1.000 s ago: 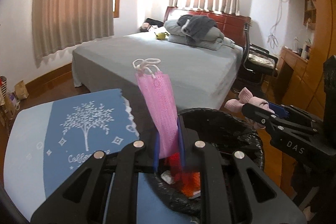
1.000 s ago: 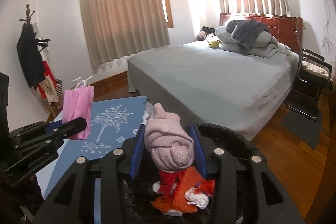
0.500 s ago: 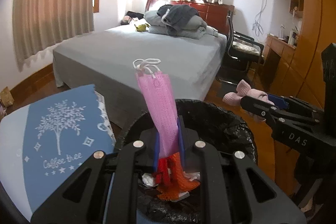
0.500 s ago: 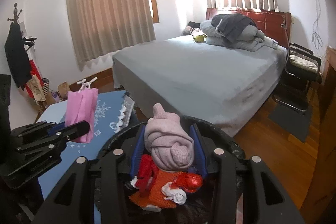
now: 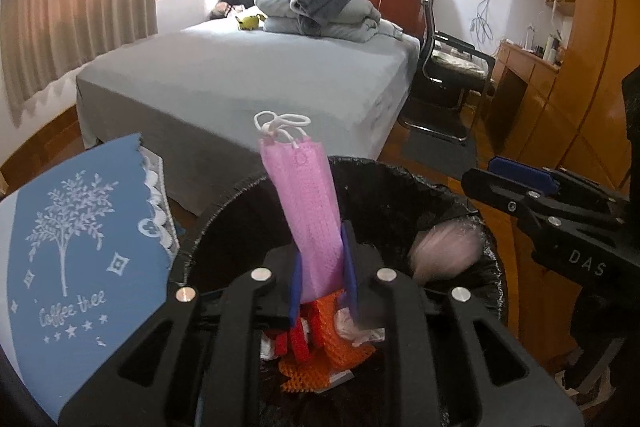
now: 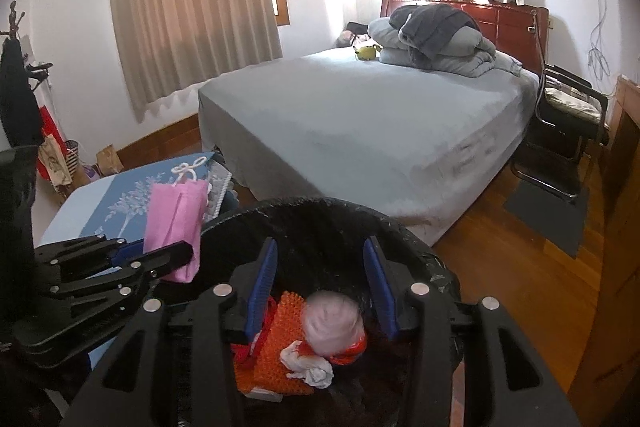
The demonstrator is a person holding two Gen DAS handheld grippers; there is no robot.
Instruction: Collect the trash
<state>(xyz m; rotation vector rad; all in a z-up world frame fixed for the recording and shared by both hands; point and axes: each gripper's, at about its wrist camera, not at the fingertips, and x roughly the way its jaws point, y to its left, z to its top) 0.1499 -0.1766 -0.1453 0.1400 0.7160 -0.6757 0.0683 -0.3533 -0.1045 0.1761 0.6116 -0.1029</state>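
A pink face mask (image 5: 308, 215) is held tight between the blue fingers (image 5: 297, 287) of the left gripper (image 5: 322, 281), and it stands up straight with its white ear loops bunched at the top. It is held over the near edge of a trash bin (image 5: 400, 179) lined with a black bag. The fingers (image 6: 262, 287) of the right gripper (image 6: 322, 289) are spread wide apart over the same bin, and nothing is held between them. A pink ball of cloth (image 6: 332, 325) is seen just under those open fingers, blurred, and it cannot be told if it is touching the trash below. An orange knitted thing (image 6: 276, 347), some red pieces and a crumpled white tissue (image 6: 306, 367) are lying inside the bin. A bench with a blue cloth (image 5: 72, 259) printed with a white tree is seen just beside the left edge of the bin. A bed (image 6: 360, 123) with a grey sheet is seen behind.
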